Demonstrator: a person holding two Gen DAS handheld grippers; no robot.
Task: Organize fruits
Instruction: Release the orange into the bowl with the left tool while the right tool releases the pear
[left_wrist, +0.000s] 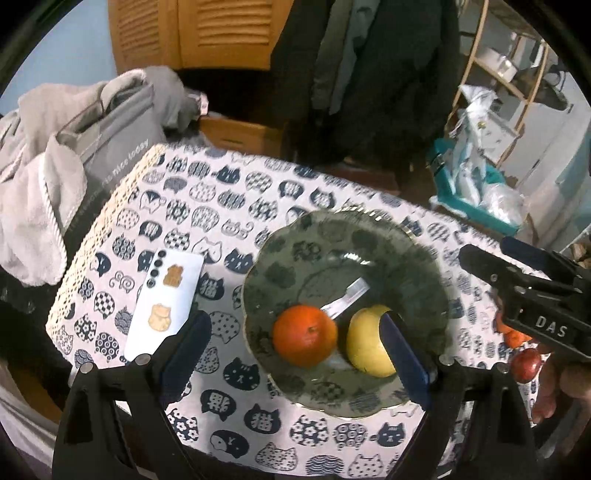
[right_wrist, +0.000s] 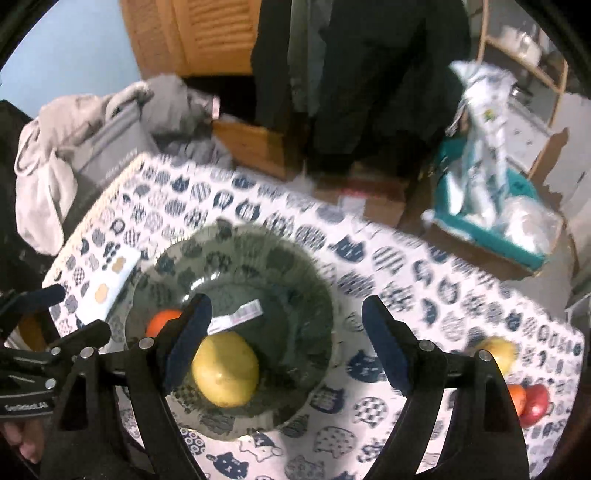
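Hovering with jaws spread wide and empty, the right gripper (right_wrist: 284, 343) and left gripper (left_wrist: 295, 354) flanked the smoky scalloped glass bowl (right_wrist: 317, 280) holding a yellow lemon (right_wrist: 226, 368) and round orange (left_wrist: 305, 335); next likely came the red apple (right_wrist: 535, 402) on the cat-print tablecloth (right_wrist: 424, 280).

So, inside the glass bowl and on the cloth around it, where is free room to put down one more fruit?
The far half of the glass bowl, beyond the orange and the yellow fruit, is free except for a label. The cloth between bowl and far table edge is bare. It is crowded at the right edge, where three more fruits lie, and by the white card.
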